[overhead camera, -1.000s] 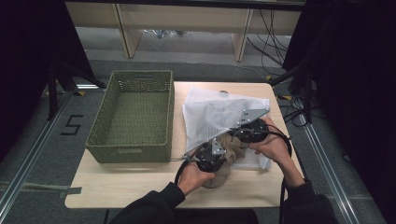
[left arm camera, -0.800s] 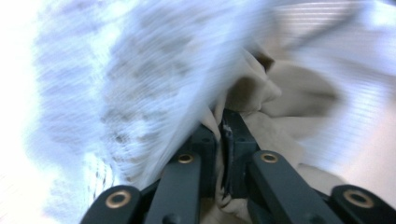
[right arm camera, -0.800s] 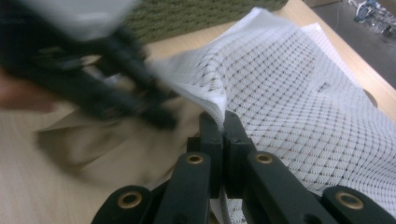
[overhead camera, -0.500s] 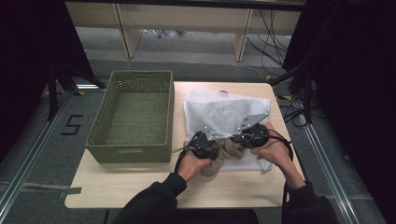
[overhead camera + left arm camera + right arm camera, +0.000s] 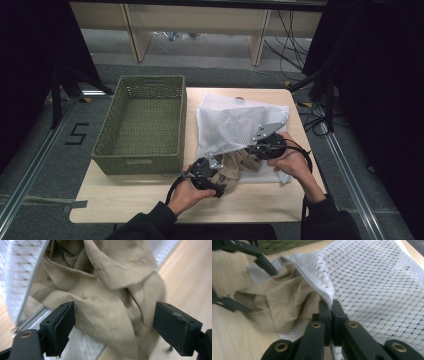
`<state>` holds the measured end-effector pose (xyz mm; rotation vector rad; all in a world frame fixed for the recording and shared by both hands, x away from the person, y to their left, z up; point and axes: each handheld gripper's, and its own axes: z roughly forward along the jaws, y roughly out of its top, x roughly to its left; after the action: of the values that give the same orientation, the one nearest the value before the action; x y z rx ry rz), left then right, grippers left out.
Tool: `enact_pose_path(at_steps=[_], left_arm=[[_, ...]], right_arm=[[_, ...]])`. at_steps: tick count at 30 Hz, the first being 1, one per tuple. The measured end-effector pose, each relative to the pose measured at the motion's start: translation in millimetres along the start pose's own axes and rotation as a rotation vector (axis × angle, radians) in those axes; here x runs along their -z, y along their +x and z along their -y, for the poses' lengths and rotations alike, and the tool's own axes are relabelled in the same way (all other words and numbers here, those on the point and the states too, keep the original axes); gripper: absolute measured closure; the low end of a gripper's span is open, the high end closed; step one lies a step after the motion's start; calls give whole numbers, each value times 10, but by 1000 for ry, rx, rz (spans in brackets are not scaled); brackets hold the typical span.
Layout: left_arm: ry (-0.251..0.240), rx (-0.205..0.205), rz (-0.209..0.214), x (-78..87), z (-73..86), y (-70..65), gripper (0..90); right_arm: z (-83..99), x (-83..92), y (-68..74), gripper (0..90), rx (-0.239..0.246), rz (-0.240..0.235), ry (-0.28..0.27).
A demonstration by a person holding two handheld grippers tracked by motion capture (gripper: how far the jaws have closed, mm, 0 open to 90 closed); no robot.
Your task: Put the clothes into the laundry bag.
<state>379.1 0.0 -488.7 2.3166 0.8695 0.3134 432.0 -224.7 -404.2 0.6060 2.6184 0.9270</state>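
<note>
A white mesh laundry bag (image 5: 235,122) lies on the right half of the wooden table (image 5: 125,200). A tan cloth (image 5: 234,167) spills out of its opening at the near edge. My right gripper (image 5: 328,305) is shut on the bag's zippered rim (image 5: 322,293) and holds the mouth up; in the high view it (image 5: 248,150) sits at the bag's near edge. My left gripper (image 5: 116,327) stands wide open, its jaws having just been opening. The tan cloth (image 5: 110,302) lies loose between them, untouched by either pad. In the high view that gripper (image 5: 220,179) is at the cloth's left.
A green woven basket (image 5: 140,162) with nothing in it stands on the table's left half, close beside the bag. Bare wood runs along the near edge. Shelving and cables (image 5: 300,45) lie on the floor beyond the far side.
My left gripper has opened off the tan cloth and slid a little left and toward the near edge. The right gripper and the bag's rim have stayed put.
</note>
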Motion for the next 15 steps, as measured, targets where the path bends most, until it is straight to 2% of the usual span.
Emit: enact_pose_path(at_steps=[1,2,3,4,5,6,7,8,9,11,12,13,14,15], left_arm=[[-7,30,18,-62,-15,-19,167],[3,27,51,-105,-34,-23,166],[-4,33,50,-154,-58,-40,165],[6,13,43,-206,-89,-51,169],[-1,4,41,-248,-119,-69,217],[-14,-25,33,-280,-151,-72,363],[-13,-45,27,-311,-188,-76,464],[-14,-67,36,-333,-232,-66,552],[-36,-73,40,-336,-276,-58,646],[-82,-46,50,-312,-364,-22,755],[-122,-7,53,-300,-404,-16,770],[-123,-22,57,-272,-442,23,784],[-143,9,29,-256,-479,50,799],[-146,22,48,-250,-499,90,803]], right_arm=[[-2,-5,-2,900,9,5,2],[-2,-3,6,900,4,7,5],[-2,-9,-3,900,14,4,0],[-2,-4,5,900,6,1,4],[-1,1,4,900,7,1,1],[-3,4,0,900,14,-2,-4],[-1,8,3,900,5,4,-4],[3,13,-8,900,18,4,-7],[7,22,-11,900,17,-1,-9],[14,29,-27,900,27,4,-19],[16,42,-28,900,21,5,-18],[19,57,-28,900,9,6,-18],[18,68,-30,900,6,4,-20],[18,80,-32,900,17,5,-27]])
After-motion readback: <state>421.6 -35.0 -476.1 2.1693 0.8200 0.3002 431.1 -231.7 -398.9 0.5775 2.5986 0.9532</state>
